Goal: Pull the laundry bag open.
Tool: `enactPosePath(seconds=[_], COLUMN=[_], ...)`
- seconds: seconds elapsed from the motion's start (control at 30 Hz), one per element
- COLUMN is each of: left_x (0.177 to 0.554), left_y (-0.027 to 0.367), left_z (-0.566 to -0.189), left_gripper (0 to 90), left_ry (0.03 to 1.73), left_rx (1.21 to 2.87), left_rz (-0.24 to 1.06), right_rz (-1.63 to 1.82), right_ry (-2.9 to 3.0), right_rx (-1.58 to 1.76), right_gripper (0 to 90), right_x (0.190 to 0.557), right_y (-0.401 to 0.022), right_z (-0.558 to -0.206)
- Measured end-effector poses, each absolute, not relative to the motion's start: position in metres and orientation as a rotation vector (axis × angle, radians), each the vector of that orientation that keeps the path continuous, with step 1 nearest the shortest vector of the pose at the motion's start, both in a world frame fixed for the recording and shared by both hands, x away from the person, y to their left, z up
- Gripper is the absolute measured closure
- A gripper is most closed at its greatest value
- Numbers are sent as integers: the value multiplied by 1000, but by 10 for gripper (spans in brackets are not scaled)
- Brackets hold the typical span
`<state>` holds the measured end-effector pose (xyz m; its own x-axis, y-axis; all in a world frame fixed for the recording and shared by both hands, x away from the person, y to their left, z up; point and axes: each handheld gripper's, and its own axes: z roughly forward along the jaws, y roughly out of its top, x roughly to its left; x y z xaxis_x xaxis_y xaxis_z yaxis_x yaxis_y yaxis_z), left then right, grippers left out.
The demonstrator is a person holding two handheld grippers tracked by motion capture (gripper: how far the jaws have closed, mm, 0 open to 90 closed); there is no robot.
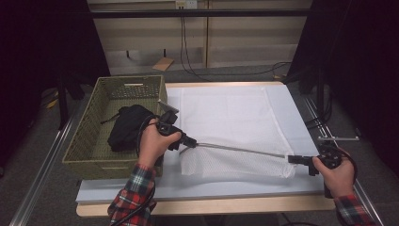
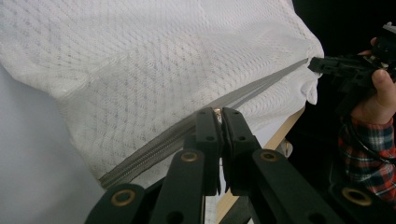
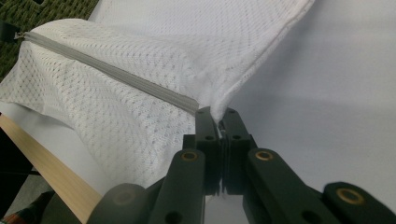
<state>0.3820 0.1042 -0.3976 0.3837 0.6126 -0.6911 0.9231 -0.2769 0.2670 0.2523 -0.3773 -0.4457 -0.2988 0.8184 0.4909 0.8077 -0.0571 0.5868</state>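
A white mesh bag [image 1: 226, 113] lies flat on the white table cover, its near edge lifted and pulled taut between both grippers. A grey zipper [image 1: 240, 149] runs along that edge. My left gripper [image 1: 192, 142] is shut on the small metal zipper pull at the zipper's left end; in the left gripper view the pull [image 2: 217, 112] sits pinched between the jaws of the left gripper [image 2: 218, 113]. My right gripper [image 1: 291, 159] is shut on the bag's corner at the zipper's right end, and in the right gripper view the mesh [image 3: 116, 121] runs into the closed right gripper [image 3: 218, 114].
An olive woven basket [image 1: 84, 141] stands at the table's left with a black garment [image 1: 127, 126] inside, close behind my left hand. The wooden table edge [image 1: 211, 206] runs along the front. A white cover [image 1: 291, 108] extends right of the bag.
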Motion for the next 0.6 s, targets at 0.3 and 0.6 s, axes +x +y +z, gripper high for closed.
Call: enactPosePath(seconds=[0.3,0.6], left_x=[383,382], left_y=[108,110], left_z=[-398,-397], left_gripper=[866,867], left_ry=[1333,1336], left_rx=[1978,1978], left_rz=[-639,-635], right_rz=[1325,1314], right_ry=[2148,2147], right_rx=[1854,1854], right_gripper=[887,887], right_x=[252,252], right_y=[-378,-378], right_z=[-446,-446])
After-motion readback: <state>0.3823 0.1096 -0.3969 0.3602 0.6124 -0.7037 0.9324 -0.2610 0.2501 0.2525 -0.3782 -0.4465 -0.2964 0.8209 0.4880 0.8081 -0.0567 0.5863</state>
